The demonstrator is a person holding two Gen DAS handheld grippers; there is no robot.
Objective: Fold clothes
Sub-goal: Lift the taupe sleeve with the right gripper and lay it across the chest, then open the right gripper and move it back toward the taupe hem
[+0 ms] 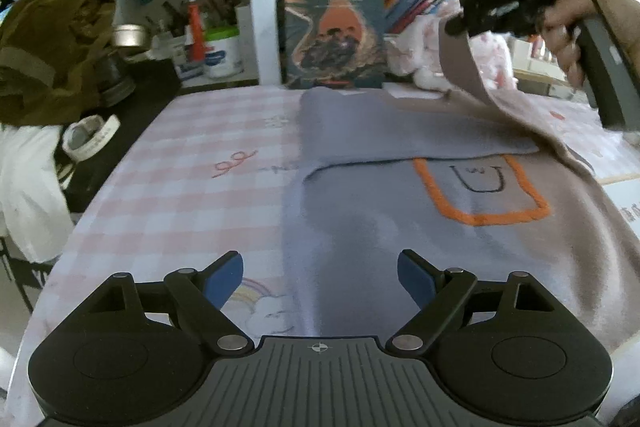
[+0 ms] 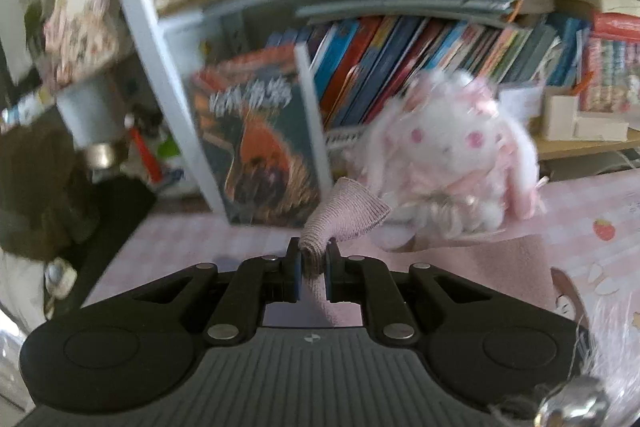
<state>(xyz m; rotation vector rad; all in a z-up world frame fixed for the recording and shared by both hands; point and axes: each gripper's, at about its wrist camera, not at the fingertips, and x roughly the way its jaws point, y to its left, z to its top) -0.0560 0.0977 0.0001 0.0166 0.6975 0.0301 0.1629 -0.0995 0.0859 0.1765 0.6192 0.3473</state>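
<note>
Left wrist view: left tongs [image 1: 320, 277] released, blue pads wide apart, hovering over the near part of a grey-mauve sweater [image 1: 400, 211] spread on the pink-checked surface [image 1: 180, 187]. An orange-outlined pocket motif [image 1: 480, 189] lies right of centre, and one sleeve is folded across the far part of the garment. At far left sit an olive-brown garment [image 1: 52, 59] and a roll of tape [image 1: 90, 137]; a dark book with an orange figure [image 1: 334, 27] stands against the shelf behind the sweater. At upper right, the right tongs [image 1: 454, 27], held in a hand [image 1: 564, 35], lift a strip of the sweater clear of the surface.

Right wrist view: right tongs [image 2: 313, 269] clenched on a ribbed cuff [image 2: 344, 213] of the same sweater, a grip detail that the other view does not resolve. Beyond it, blurred, stand the same book [image 2: 260, 143], a row of leaning books [image 2: 420, 67] and a white-and-pink plush toy [image 2: 452, 147] at right, which the left view shows only in part.
</note>
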